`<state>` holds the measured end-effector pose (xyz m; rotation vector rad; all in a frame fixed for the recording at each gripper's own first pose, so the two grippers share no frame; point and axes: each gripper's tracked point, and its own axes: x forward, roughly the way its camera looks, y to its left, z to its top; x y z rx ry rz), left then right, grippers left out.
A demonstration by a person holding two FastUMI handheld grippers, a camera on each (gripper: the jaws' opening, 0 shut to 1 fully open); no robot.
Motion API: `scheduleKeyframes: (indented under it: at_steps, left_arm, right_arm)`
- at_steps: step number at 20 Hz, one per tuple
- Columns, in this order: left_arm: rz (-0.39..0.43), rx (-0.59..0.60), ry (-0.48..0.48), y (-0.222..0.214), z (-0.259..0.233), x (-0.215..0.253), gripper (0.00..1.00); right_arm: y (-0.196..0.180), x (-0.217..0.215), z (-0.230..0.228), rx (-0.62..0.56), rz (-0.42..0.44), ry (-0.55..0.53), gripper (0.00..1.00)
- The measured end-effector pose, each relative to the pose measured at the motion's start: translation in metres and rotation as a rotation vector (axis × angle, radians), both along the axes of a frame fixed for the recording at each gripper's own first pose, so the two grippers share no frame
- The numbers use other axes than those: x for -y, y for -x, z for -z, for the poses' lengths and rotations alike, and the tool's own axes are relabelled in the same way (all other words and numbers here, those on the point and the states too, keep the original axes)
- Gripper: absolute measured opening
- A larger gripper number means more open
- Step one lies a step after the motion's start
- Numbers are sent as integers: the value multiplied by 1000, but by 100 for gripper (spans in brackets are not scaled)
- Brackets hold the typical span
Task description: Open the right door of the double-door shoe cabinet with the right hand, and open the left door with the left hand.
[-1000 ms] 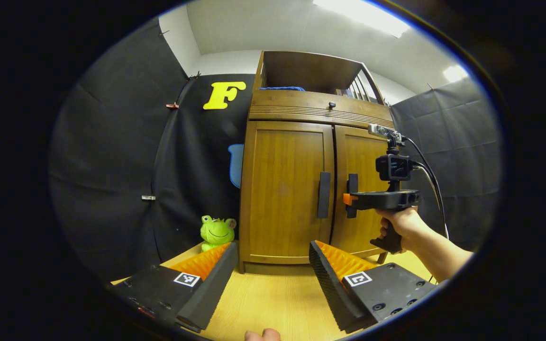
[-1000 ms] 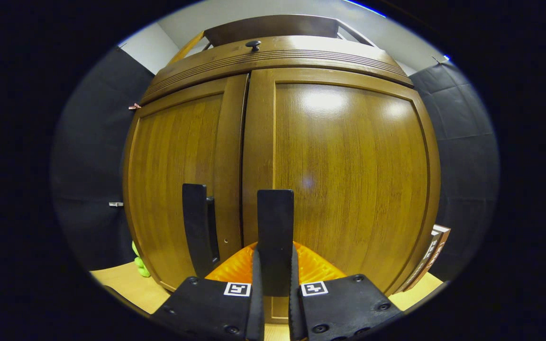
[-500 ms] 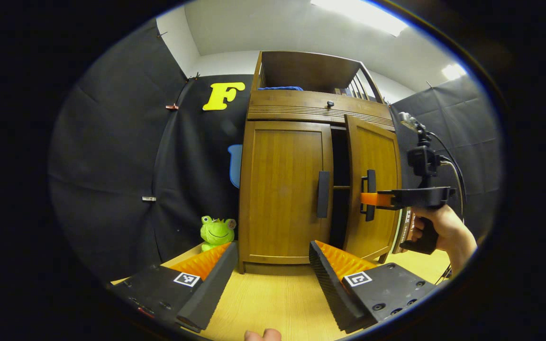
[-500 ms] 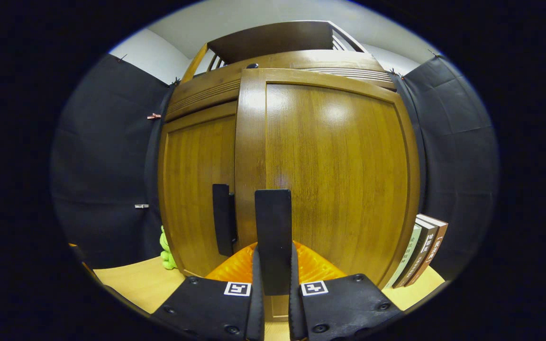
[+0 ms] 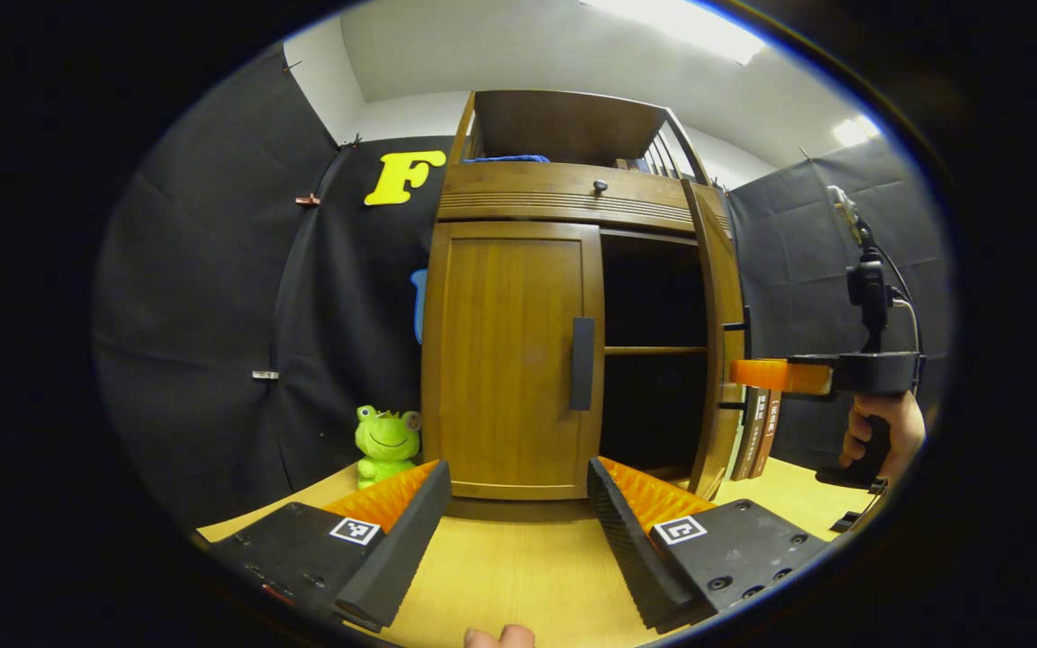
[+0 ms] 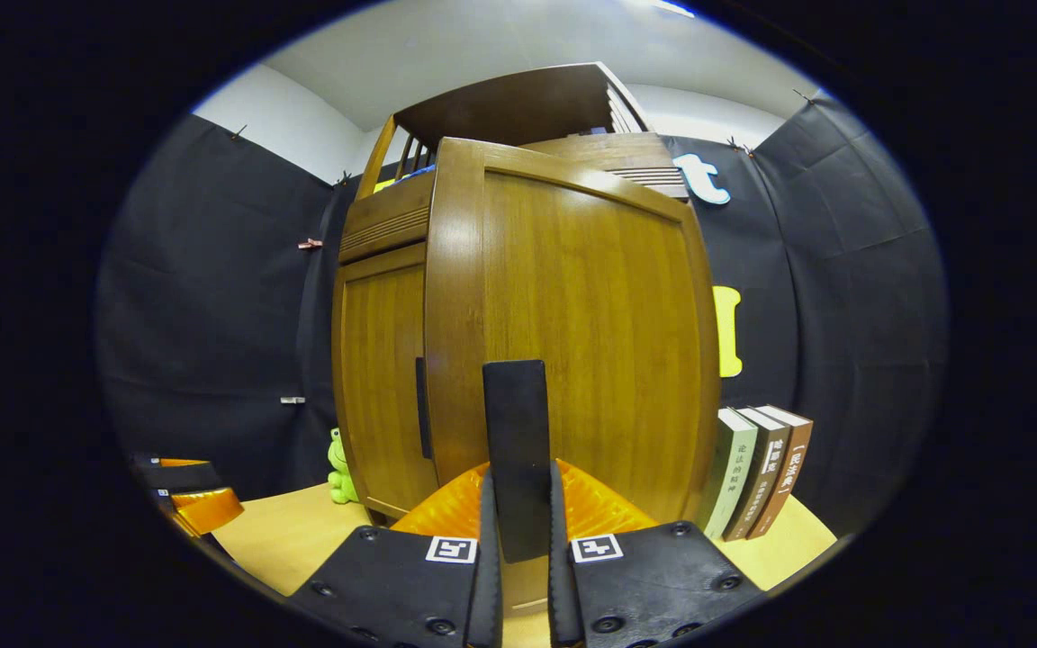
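Shoe cabinet point(image 5: 518, 193) stands on the wooden table point(image 5: 518, 576) against the booth wall. Right door point(image 6: 590, 333) swung wide, dark shelves exposed; left door point(image 5: 505, 360) shut, its handle point(image 5: 582, 363) untouched. Right gripper point(image 6: 519, 504) clamped on the right door's handle point(image 6: 516, 450). Left gripper point(image 5: 518, 504) spread apart, well short of the cabinet. 3 books point(image 6: 757, 468) beside the cabinet, possibly leaning on it. Green frog toy point(image 5: 383, 441) at the left corner.

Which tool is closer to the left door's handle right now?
Left. The left tool hangs open, short of the left door's handle; the right tool grips the swung-out right door's handle.
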<state>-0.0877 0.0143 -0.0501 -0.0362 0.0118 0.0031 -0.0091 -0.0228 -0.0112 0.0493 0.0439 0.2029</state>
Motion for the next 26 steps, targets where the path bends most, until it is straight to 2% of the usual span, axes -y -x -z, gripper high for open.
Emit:
scheduleKeyframes:
  at_steps: [3,4,5,6,8,9,10,12,13,14,15,16,17,18,20,21,22,23,25,26]
  left_arm:
    - [22,15,4,-9,-9,20,95]
    - [23,20,6,-12,-12,24,95]
    - [24,24,6,-16,-12,28,95]
    - [24,23,5,-19,-13,32,94]
    - [26,22,4,-23,-13,39,93]
    - [28,23,2,-24,-13,42,94]
    - [31,24,-2,-27,-14,45,93]
    - [38,23,-5,-30,-14,51,94]
    - [43,25,-5,-32,-14,55,94]
    - [46,27,-4,-34,-16,57,94]
    - [48,29,-2,-35,-16,59,94]
    - [50,30,-1,-36,-17,61,94]
    - [55,29,0,-37,-16,63,94]
    - [60,27,-1,-39,-17,66,94]
    - [63,22,-6,-42,-15,70,95]
    - [63,21,-5,-42,-14,72,95]
    - [66,21,-6,-43,-14,76,95]
    - [66,22,-7,-44,-16,79,95]
    - [69,24,-4,-46,-18,83,94]
    - [73,21,-1,-48,-19,86,94]
  right_arm:
    - [17,21,-4,0,15,-5,24]
    - [22,29,-5,4,21,-1,19]
    - [27,36,-6,7,28,2,23]
    - [31,44,-8,11,36,2,19]
    - [40,63,-11,17,64,9,19]
    - [45,73,-13,21,84,22,18]
    - [49,83,-15,27,107,38,23]
    - [55,103,-18,48,167,88,22]
    - [59,116,-20,60,204,118,17]
    - [61,128,-23,71,241,143,22]
    - [64,140,-24,80,276,155,22]
    - [67,149,-27,90,296,152,17]
    - [70,155,-29,92,309,133,7]
    - [73,162,-32,96,323,113,7]
    - [80,185,-37,105,372,97,16]
    - [83,195,-39,114,402,94,7]
    - [87,204,-42,124,430,95,7]
    - [91,211,-42,130,447,94,16]
    - [93,208,-42,125,428,58,16]
    - [92,208,-40,121,427,53,8]
